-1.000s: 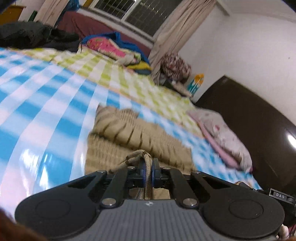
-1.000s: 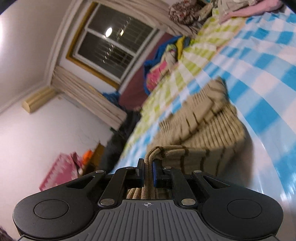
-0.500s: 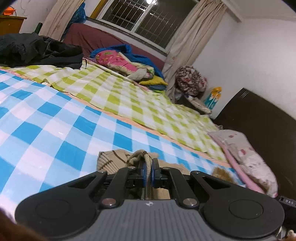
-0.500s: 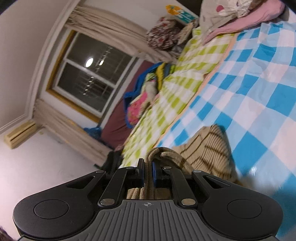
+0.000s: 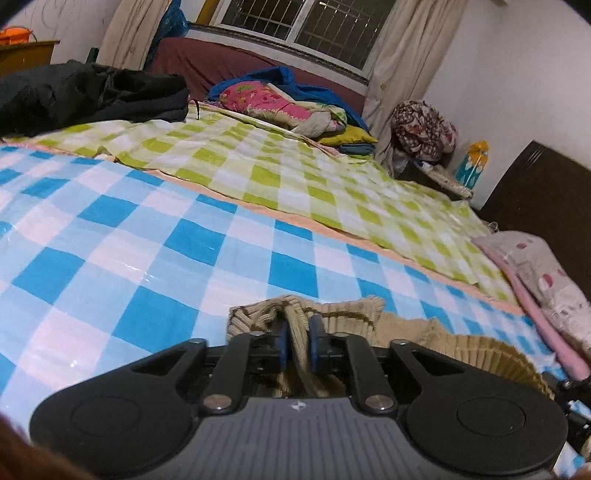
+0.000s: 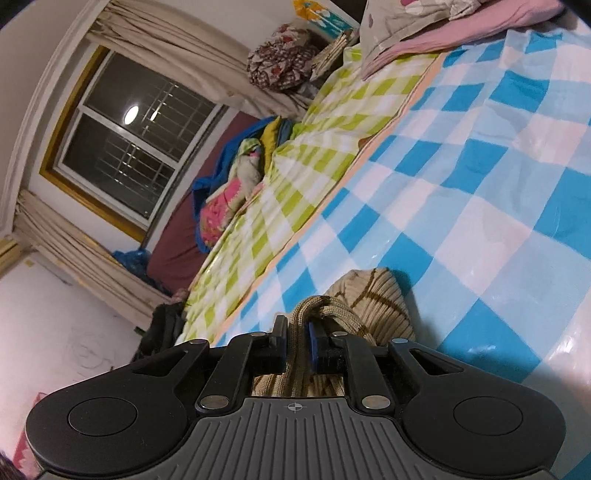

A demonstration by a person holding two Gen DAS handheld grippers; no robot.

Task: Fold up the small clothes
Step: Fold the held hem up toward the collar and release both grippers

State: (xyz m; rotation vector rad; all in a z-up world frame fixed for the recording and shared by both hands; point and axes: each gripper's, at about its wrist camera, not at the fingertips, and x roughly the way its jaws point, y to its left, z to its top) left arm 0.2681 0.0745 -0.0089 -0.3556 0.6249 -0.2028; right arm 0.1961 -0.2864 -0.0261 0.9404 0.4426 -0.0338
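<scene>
Left tongs (image 5: 298, 345): the two blue pads are drawn nearly together, pinching a bunched ridge of the beige ribbed garment (image 5: 347, 317). From the pinch the knit runs away to the right of this view, low over the blue-and-white checked sheet (image 5: 147, 258), with its ribbed hem fanned out at the far right. Its long axis lies roughly left to right across the frame, parallel to the near edge of the sheet. Thin brown stripes cross the ribs.

Right tongs (image 6: 297, 343): pads likewise closed to a narrow slot on a thick folded edge of the garment (image 6: 373, 295). A rounded lobe of striped knit rises just beyond the pads and rests against the checked sheet (image 6: 480, 184). This view is rolled, so the bed slants upward to the right.

Surroundings: a green-and-white checked sheet (image 5: 277, 162) adjoins the blue one on the far side. A pink floral bundle (image 5: 266, 99) and dark clothing (image 5: 81, 92) lie at the far edge under the barred window (image 5: 303, 22). A pink-trimmed pillow (image 5: 546, 288) sits at the right beside the dark headboard (image 5: 546, 192).
</scene>
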